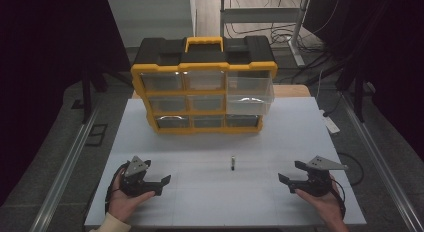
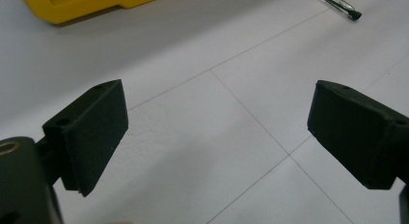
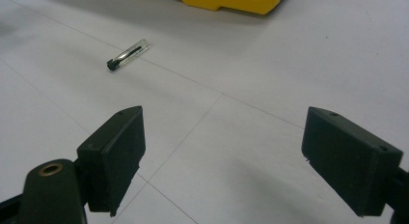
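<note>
A small clear tube with a black cap (image 1: 232, 163) lies on the white table (image 1: 210, 142), midway between both hands. It shows at the top right in the left gripper view (image 2: 340, 6) and at the upper left in the right gripper view (image 3: 127, 55). My left gripper (image 1: 164, 184) rests near the front left of the table, jaws open and empty (image 2: 217, 137). My right gripper (image 1: 289, 174) rests at the front right, jaws wide apart with nothing between them (image 3: 222, 156). Both point inward toward the tube.
A black and yellow drawer organizer (image 1: 204, 87) stands at the back of the table; its upper right clear drawer (image 1: 249, 89) is pulled out. Its yellow base edge shows in the gripper views (image 2: 91, 4) (image 3: 231, 2). Metal rails run along both table sides.
</note>
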